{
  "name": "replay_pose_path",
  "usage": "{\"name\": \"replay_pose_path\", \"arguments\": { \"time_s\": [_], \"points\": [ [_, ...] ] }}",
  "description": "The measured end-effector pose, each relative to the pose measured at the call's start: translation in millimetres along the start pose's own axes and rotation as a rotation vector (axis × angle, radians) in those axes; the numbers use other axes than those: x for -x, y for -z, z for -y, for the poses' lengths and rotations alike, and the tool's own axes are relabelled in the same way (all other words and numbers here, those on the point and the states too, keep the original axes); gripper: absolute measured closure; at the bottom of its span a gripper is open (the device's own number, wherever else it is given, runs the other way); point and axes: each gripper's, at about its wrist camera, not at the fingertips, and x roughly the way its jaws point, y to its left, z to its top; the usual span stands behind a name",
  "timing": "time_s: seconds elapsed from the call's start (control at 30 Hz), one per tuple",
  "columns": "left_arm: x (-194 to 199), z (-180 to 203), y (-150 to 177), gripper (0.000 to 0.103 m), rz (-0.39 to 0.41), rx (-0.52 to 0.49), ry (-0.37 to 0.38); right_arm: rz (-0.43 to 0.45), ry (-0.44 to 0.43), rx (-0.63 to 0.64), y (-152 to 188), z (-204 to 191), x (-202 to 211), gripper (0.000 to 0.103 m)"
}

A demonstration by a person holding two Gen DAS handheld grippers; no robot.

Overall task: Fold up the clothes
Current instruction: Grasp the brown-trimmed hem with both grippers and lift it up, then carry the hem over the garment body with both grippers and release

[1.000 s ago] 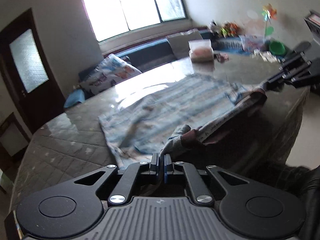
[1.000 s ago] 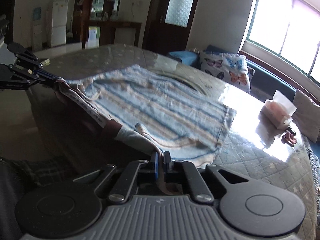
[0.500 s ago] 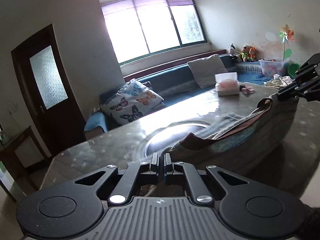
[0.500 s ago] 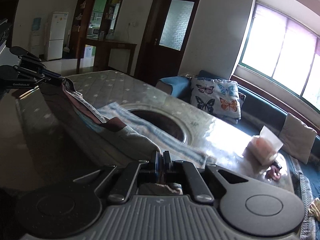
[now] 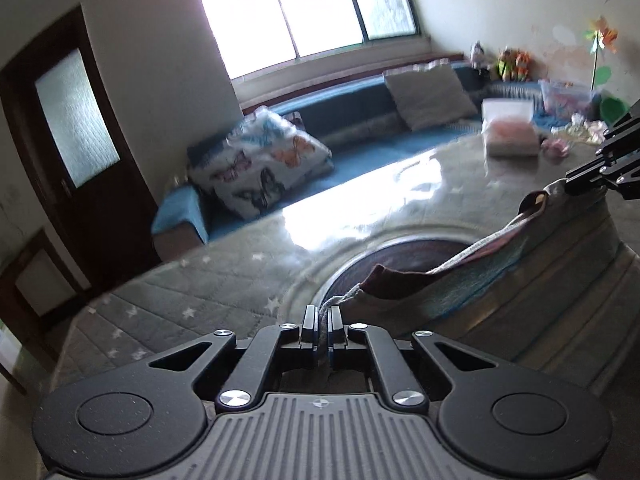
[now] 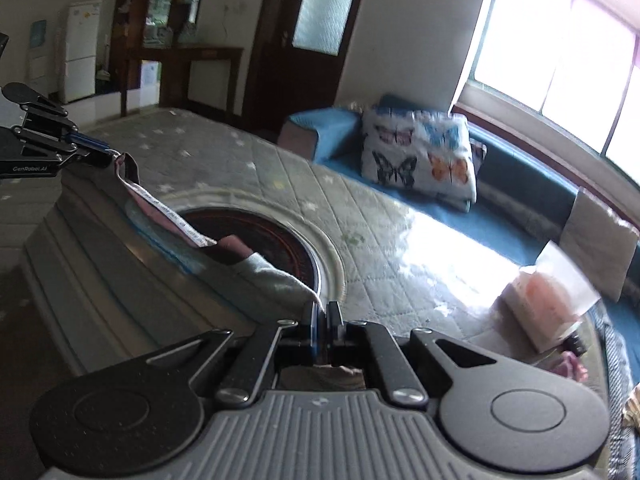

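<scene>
garment held aloft between two grippers, above the table.
left gripper and right gripper are each pinched closed on a top corner of the striped garment; it hangs clear over the quilted table. risk: thin corner holds may slip under tension, or uneven lowering may lay it creased.
</scene>
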Motion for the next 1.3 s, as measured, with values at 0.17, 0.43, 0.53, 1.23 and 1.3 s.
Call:
{"name": "replay_pose_path", "arguments": {
  "time_s": [0.17,0.43,0.53,1.23,1.3],
  "points": [
    [-53.1,-5.8,9.7,0.098,-0.087,0.04,0.011,-0.067,-0.004,-0.049,4.6,15.9,-60.3,0.099],
    [-84.7,-20.0,17.4,0.094,-0.159,0.121,-0.059,-0.098,0.021,-0.197,19.9,33.0,-98.3,0.089],
    [-73.1,-28.4,14.0,0.089,-0.148,0.158,-0.073,-0.072,0.038,-0.219,14.9,36.2,-89.8,0.087],
    [-97.1,7.9,11.5,0.075,-0.175,0.177,0.068,-0.091,-0.153,-0.332,4.7,-4.9,-126.4,0.084],
    [-92.9,9.5,10.9,0.075,-0.164,0.177,0.062,-0.086,-0.141,-0.34,2.7,-4.8,-126.1,0.084]
  ]
}}
